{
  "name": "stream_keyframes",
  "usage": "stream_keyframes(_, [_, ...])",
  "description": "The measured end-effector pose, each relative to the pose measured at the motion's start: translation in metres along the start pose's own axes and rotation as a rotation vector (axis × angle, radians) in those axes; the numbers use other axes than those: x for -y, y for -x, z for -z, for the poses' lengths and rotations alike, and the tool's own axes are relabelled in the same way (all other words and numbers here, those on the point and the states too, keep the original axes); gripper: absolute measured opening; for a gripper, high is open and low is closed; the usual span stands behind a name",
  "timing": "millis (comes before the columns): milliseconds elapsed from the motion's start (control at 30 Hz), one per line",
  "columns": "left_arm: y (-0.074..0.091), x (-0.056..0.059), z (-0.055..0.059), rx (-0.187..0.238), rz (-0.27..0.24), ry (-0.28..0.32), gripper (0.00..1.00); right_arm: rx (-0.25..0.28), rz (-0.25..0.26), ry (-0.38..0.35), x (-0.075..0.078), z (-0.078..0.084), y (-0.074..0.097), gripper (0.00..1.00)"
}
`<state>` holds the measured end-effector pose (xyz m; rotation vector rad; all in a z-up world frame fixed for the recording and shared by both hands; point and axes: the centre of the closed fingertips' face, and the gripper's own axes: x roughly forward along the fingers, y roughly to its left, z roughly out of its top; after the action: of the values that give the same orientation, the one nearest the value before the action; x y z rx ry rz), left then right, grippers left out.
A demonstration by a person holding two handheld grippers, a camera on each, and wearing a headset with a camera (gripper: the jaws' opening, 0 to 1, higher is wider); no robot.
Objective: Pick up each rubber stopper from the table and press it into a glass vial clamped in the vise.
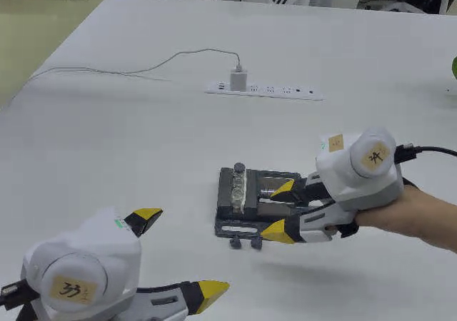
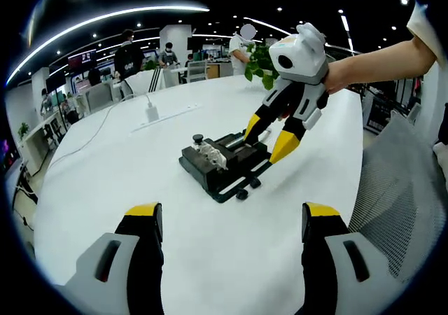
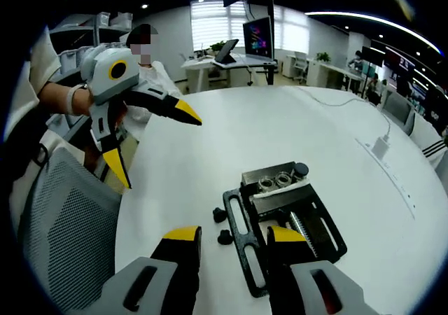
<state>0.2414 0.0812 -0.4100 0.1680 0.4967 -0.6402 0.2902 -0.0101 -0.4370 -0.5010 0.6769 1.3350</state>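
Rubber stoppers (image 1: 235,243), two of them, are lying loose on the worktop (image 1: 107,135), and the step in hand is, by my reading, the pickup of the next one.

Nearest the person, toward the left end of the worktop's near edge, the left gripper (image 1: 178,253) is hovering with its jaws spread wide and nothing between them. It is pointing toward the vise (image 1: 228,227) and is well apart from it.

Beyond it, about the middle of the worktop, the two loose stoppers are sitting side by side, just beside the vise's near edge. Three glass vials (image 3: 267,183) are standing in a row in the vise. Two are showing open mouths, and the one at the far end is wearing a dark stopper (image 3: 301,169).

The right gripper (image 1: 280,209) is reaching in from the worktop's right edge, held roughly level by a hand (image 1: 400,214). Its jaws are partly open and gripping nothing. One is hanging over the vise's screw and the other near its front edge.

The next move is likely calling for that gripper to dip toward the loose pair. The jaws would need to close on one stopper without knocking its neighbour, then carry it over an open vial.

Toward the far edge, a power strip (image 1: 264,89) is lying with a charger plugged in.
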Motion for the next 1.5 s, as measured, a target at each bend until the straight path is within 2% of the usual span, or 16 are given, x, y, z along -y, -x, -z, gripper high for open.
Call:
stream_keyframes(367, [0.004, -0.002, 0.005, -0.005, -0.011, 0.012, 0.80, 0.026, 0.026, -0.018, -0.008, 0.015, -0.002, 0.30])
stream_keyframes(633, [0.004, -0.002, 0.006, -0.004, -0.014, 0.022, 0.80, 0.040, 0.052, -0.016, -0.009, 0.016, -0.014, 0.25])
stream_keyframes(700, [0.004, -0.002, 0.006, -0.003, -0.015, 0.024, 0.80, 0.067, 0.070, -0.010, -0.007, 0.013, -0.017, 0.20])
stream_keyframes(767, [0.005, -0.002, 0.007, -0.004, -0.016, 0.027, 0.79, 0.072, 0.080, -0.022, -0.006, 0.013, -0.019, 0.19])
stream_keyframes(1133, [0.005, -0.002, 0.012, -0.014, -0.016, 0.040, 0.79, 0.043, 0.071, -0.021, -0.007, 0.023, -0.029, 0.16])
stream_keyframes(1500, [0.003, -0.002, 0.012, -0.016, -0.012, 0.042, 0.79, -0.011, 0.060, 0.106, -0.010, 0.030, -0.034, 0.13])
